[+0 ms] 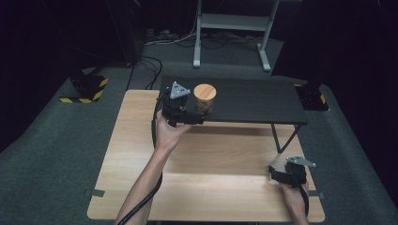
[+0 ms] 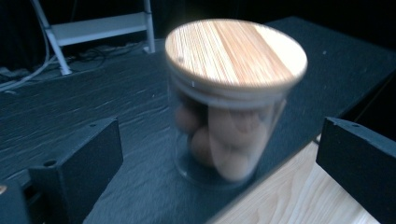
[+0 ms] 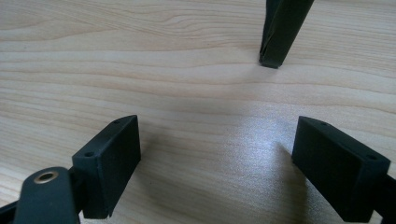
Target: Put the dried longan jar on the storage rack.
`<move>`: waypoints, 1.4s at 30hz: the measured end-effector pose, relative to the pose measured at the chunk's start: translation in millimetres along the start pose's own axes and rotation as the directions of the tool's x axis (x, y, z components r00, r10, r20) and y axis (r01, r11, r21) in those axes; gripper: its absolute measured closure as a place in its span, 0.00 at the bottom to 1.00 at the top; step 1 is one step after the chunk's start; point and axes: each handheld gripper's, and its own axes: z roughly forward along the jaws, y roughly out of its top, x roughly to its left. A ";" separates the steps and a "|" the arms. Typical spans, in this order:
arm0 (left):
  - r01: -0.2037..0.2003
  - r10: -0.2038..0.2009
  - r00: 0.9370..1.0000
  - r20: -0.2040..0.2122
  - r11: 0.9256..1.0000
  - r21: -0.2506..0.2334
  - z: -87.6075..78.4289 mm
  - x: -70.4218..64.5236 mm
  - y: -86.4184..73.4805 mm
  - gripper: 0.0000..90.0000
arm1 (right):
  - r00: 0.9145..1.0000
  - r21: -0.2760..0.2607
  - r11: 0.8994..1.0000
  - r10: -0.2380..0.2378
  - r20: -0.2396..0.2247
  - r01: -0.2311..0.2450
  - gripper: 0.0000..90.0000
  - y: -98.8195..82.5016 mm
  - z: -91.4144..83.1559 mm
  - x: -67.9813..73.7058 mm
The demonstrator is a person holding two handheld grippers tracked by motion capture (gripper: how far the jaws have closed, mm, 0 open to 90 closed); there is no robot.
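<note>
Jar: a clear glass jar with a round wooden lid (image 2: pixel 233 100) stands upright on the dark slate-grey raised shelf (image 1: pixel 253 101), close to its front edge; brown rounded pieces lie inside it.
Shelf: rests on thin black legs over the light wooden desk (image 1: pixel 206 187), along the desk's far side.
Left hand-held gripper (image 1: pixel 199 114): held at the shelf's front edge, its jaws spread wide to either side of the jar, clear of the glass.
Right hand-held gripper (image 1: pixel 277 174): low over the desk's near right corner, jaws apart with nothing between them.
Shelf leg (image 3: pixel 280 32): a black leg stands on the desk ahead of the right jaws.
</note>
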 end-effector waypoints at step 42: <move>0.043 -0.044 0.999 0.013 0.997 0.056 -6.0 -15.4 -125.6 0.01 | 1.000 0.003 1.000 -0.005 0.004 0.005 0.17 0.5 0.2 1.5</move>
